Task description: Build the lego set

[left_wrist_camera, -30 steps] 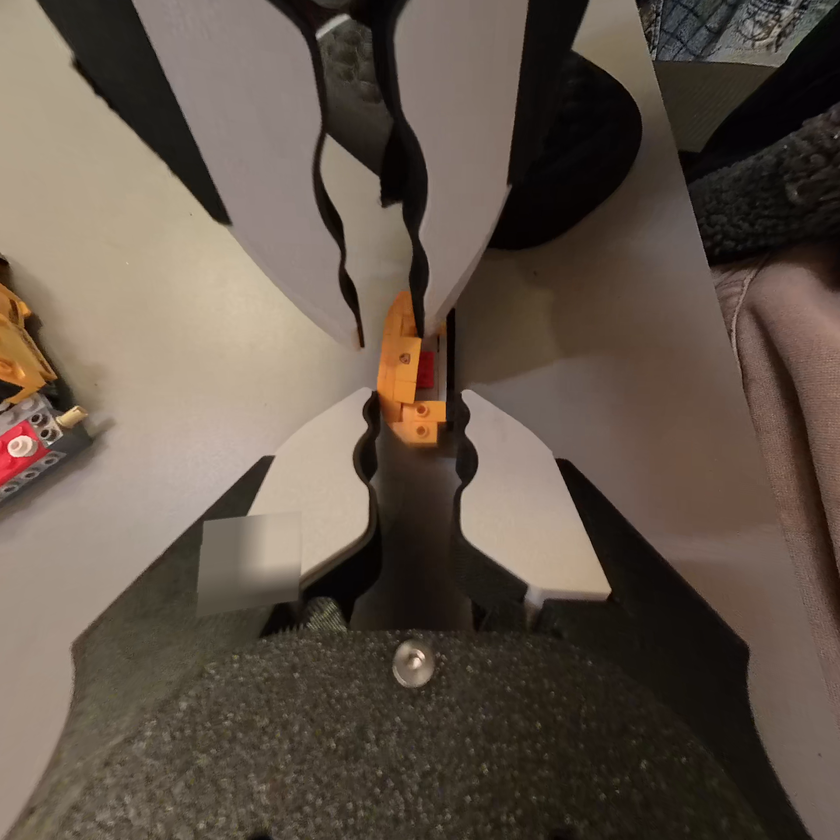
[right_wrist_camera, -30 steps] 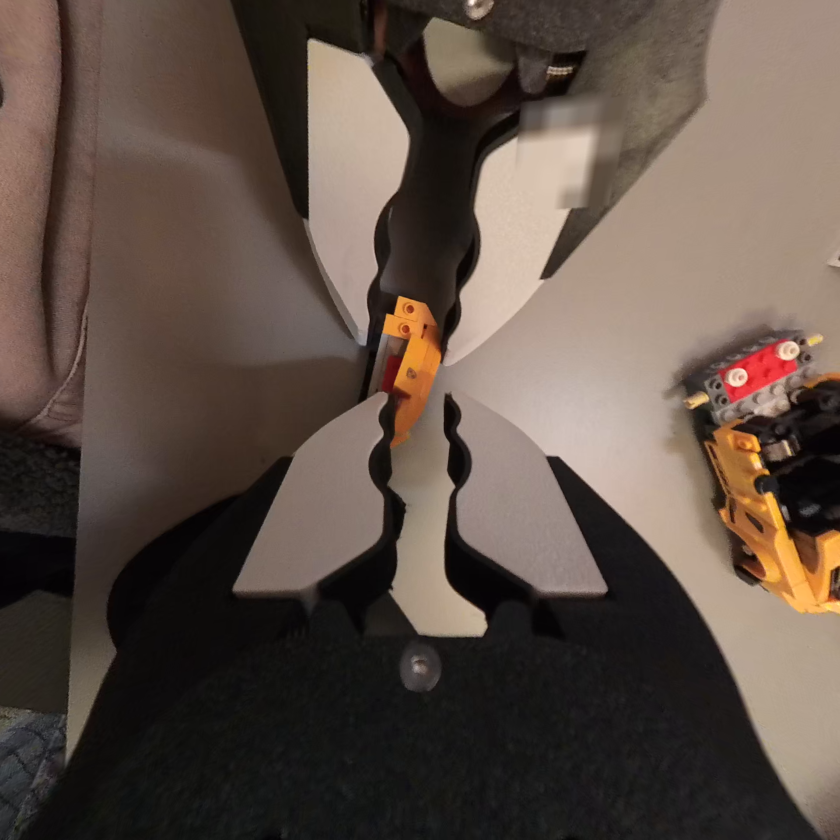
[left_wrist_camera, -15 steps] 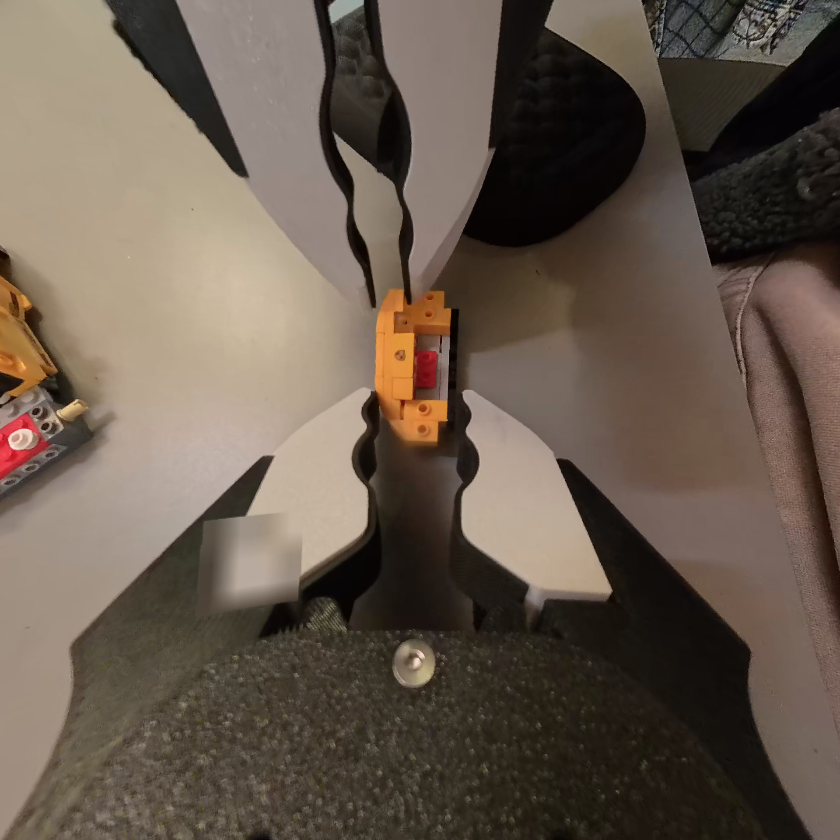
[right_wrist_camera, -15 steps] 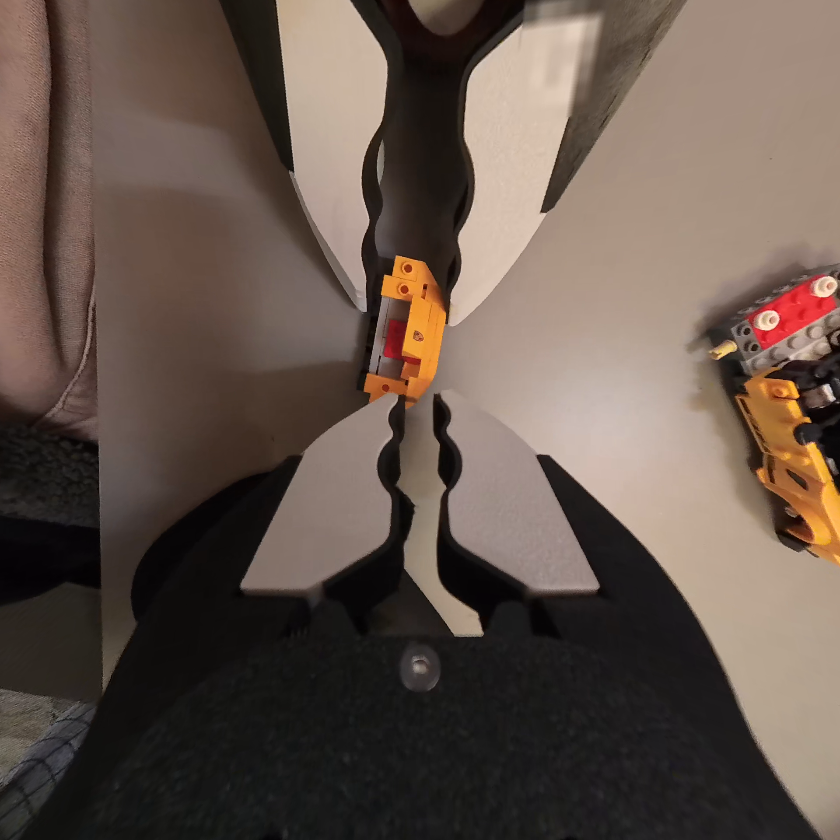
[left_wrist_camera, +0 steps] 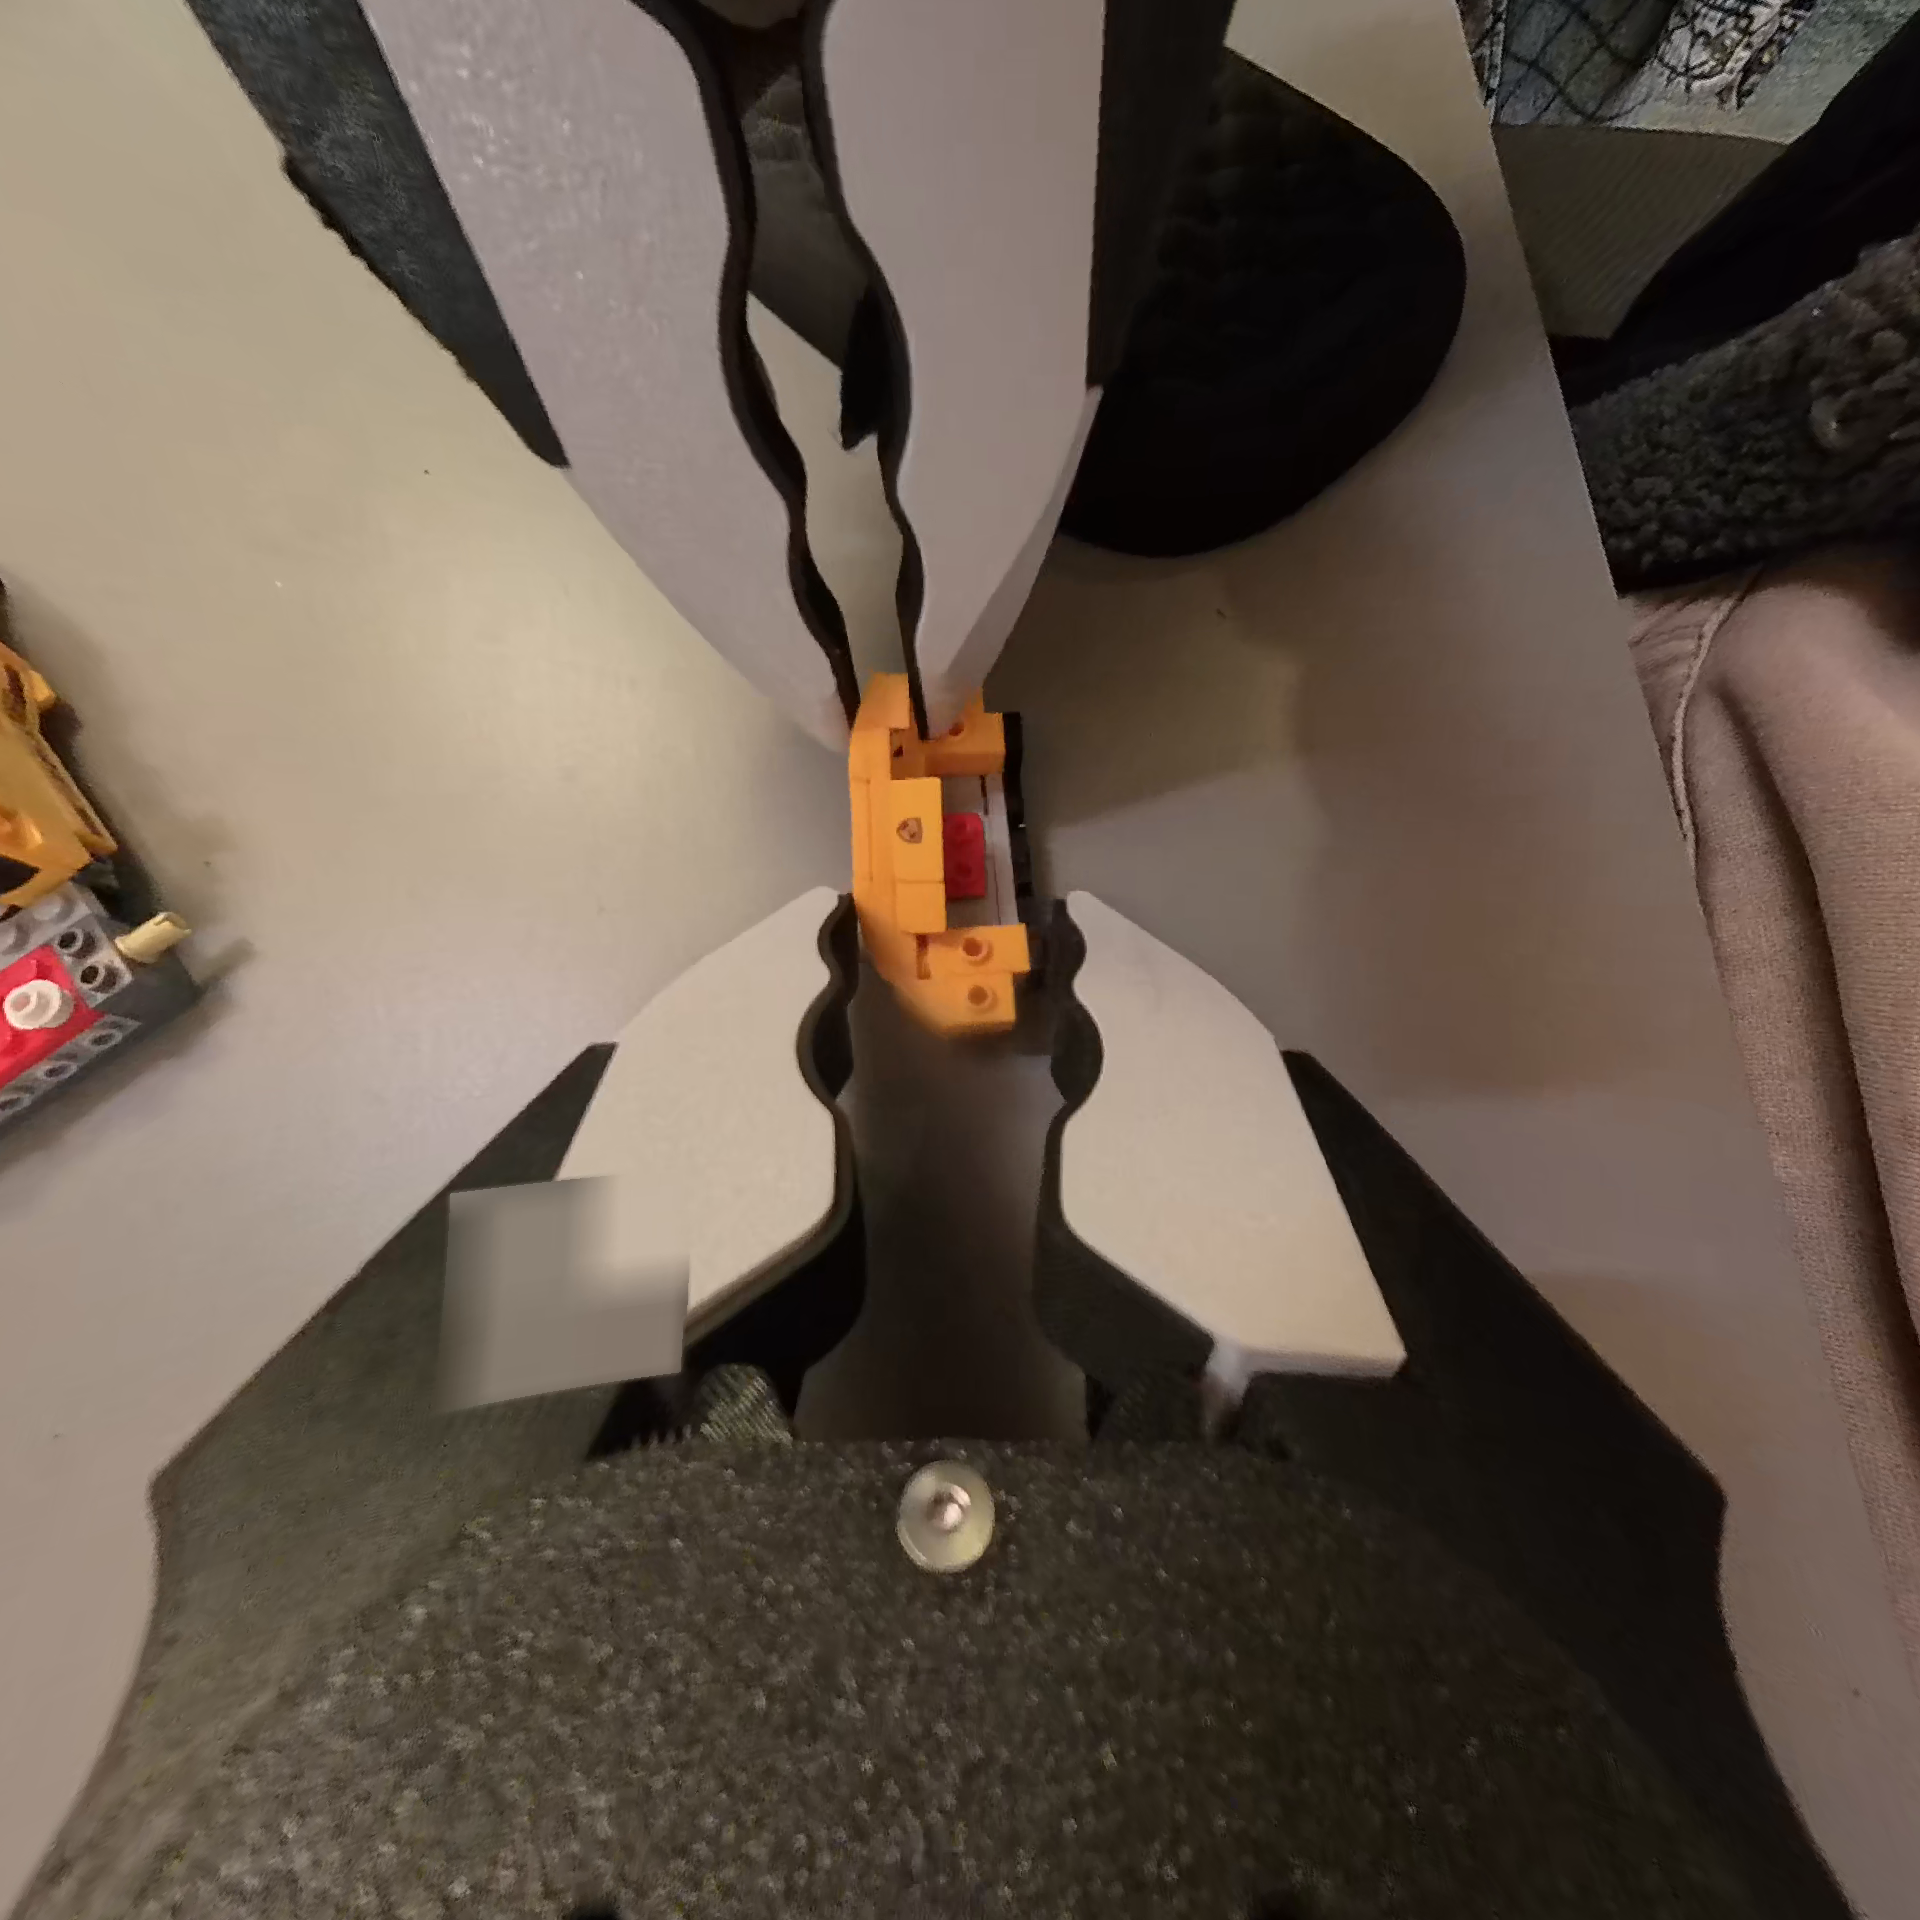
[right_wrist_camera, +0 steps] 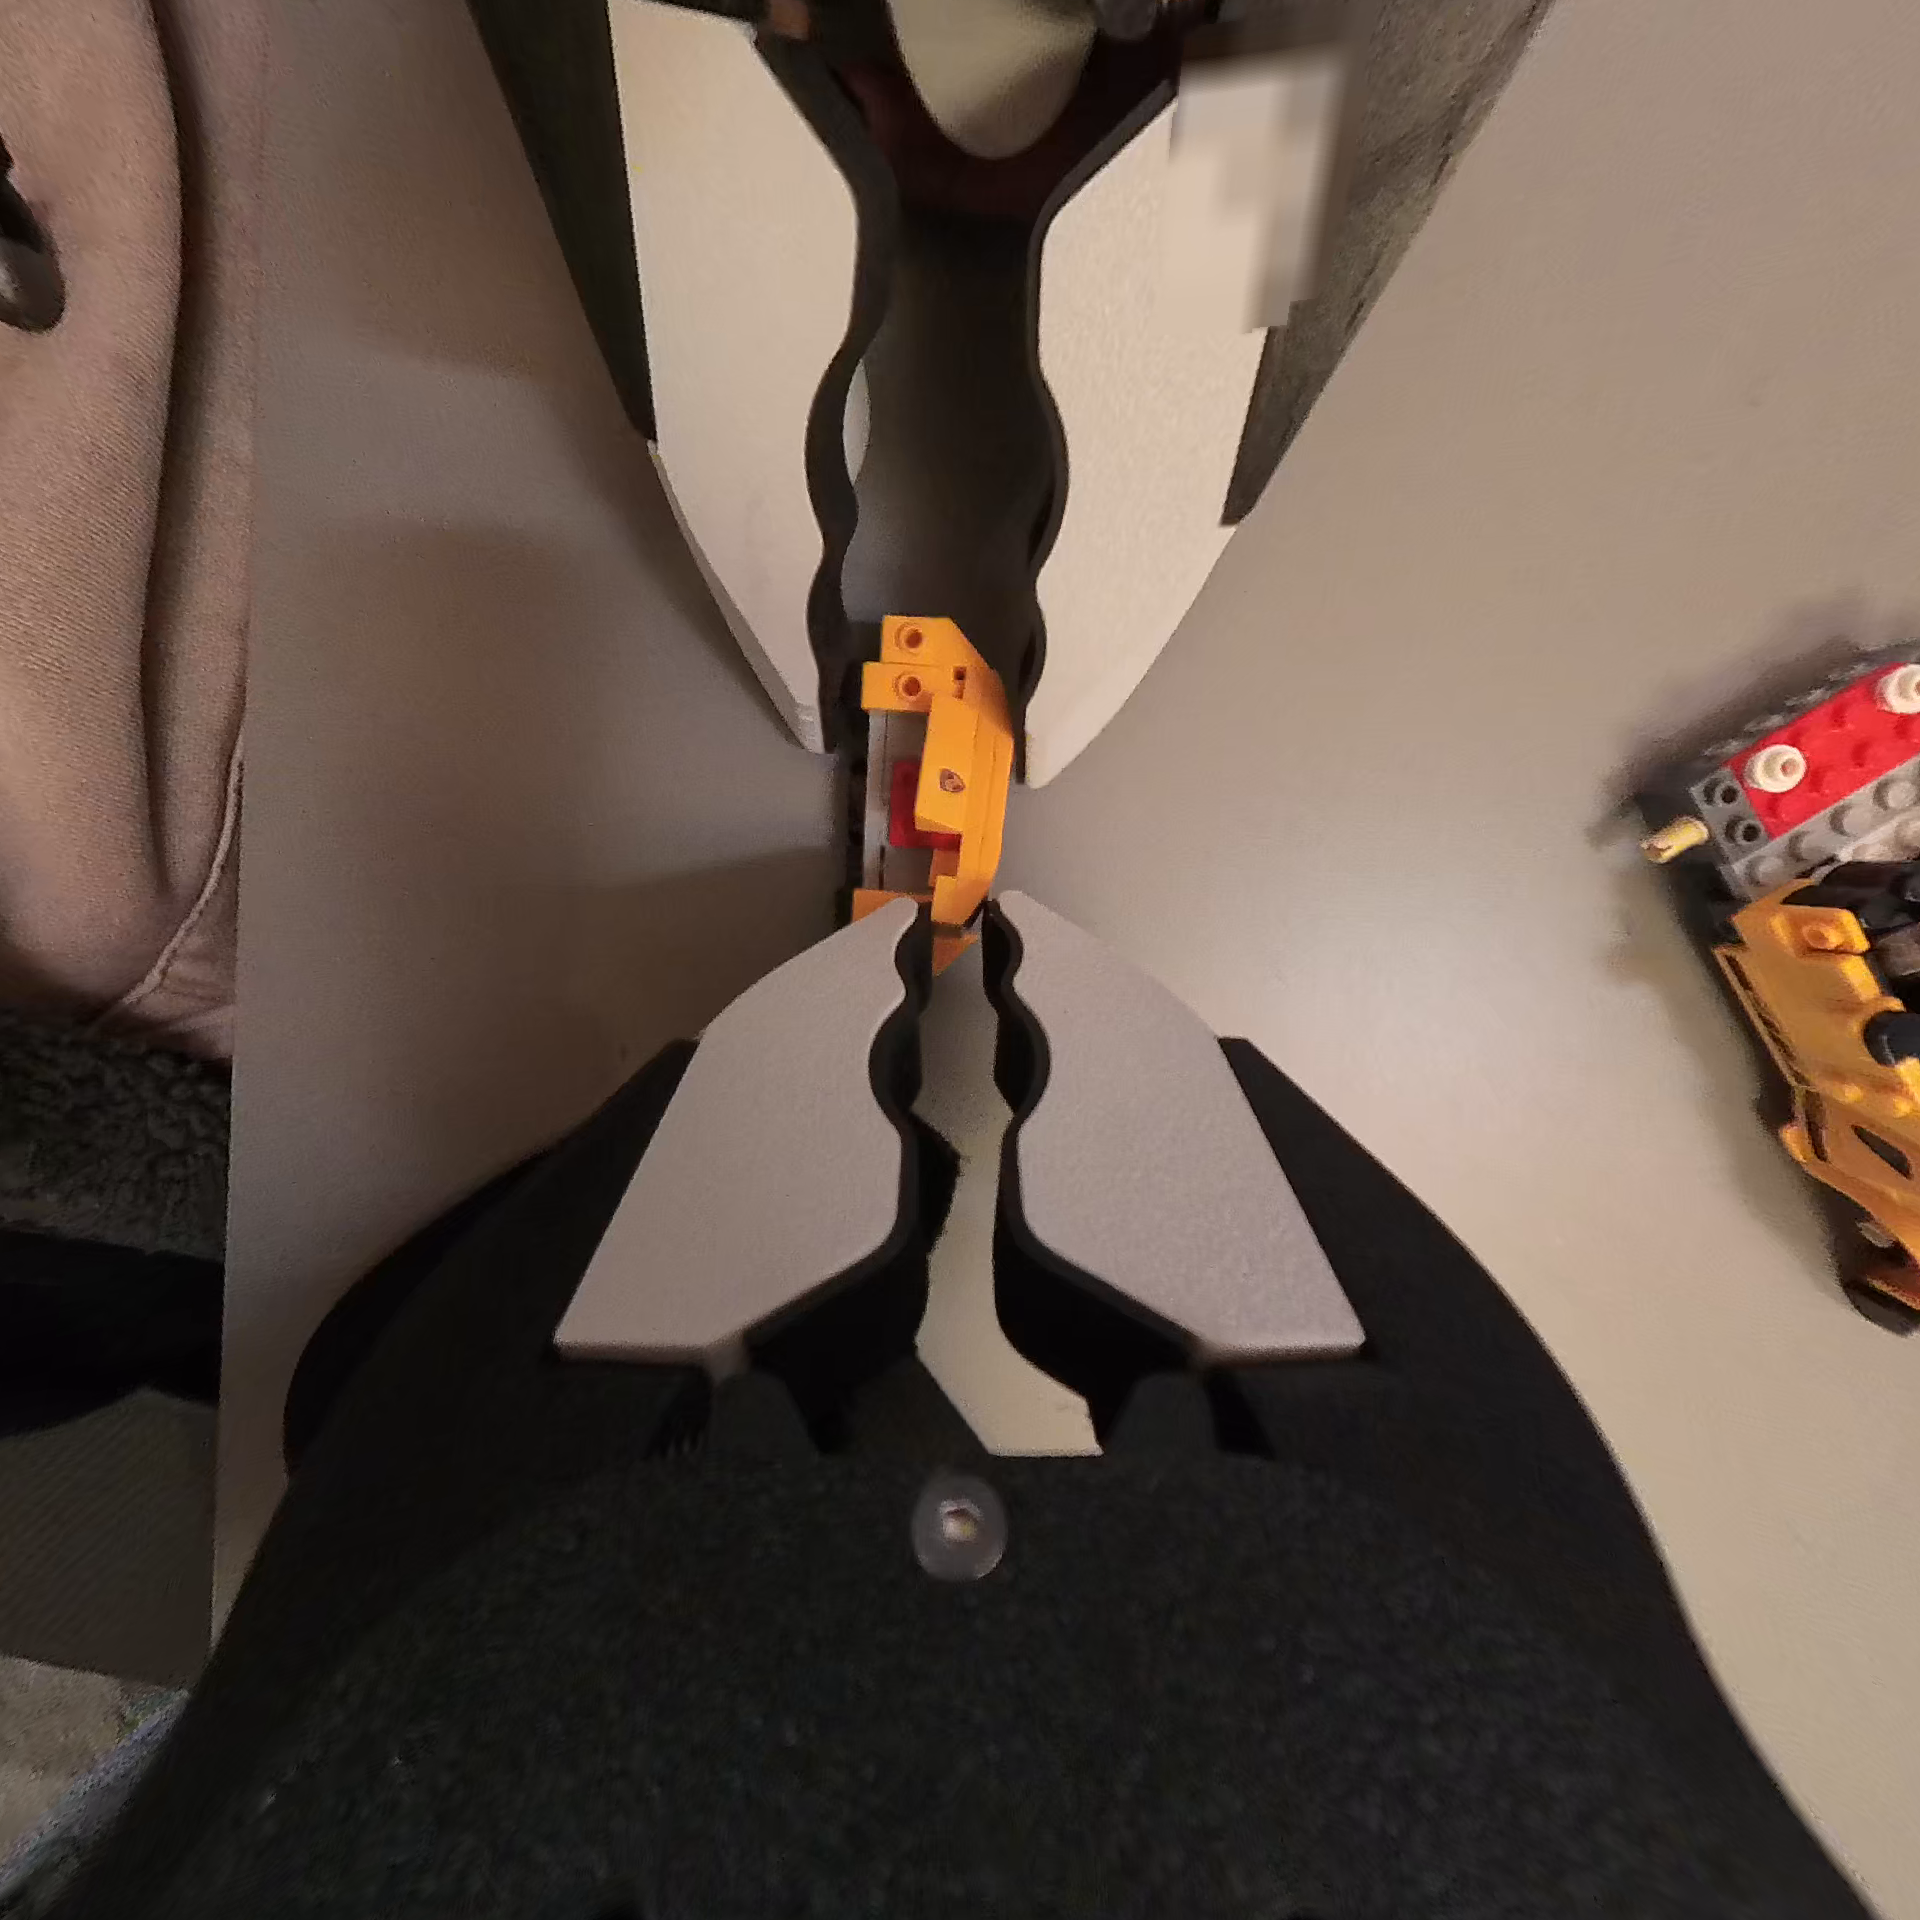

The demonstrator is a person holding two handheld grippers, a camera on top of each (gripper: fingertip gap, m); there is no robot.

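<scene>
— On the pale table (left_wrist_camera: 436, 727), what is biggest?
— Two grippers, tip to tip. Left gripper (left_wrist_camera: 948, 940) clamps the near end of the small orange lego piece (left_wrist_camera: 920, 852).
— And the right gripper (right_wrist_camera: 951, 914)?
— Narrowly parted, pinching its far end. A half-built lego car (right_wrist_camera: 1829, 914) lies aside.

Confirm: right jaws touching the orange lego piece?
Touching. In the right wrist view the right gripper has its jaws closed on the near end of the orange lego piece.
</scene>
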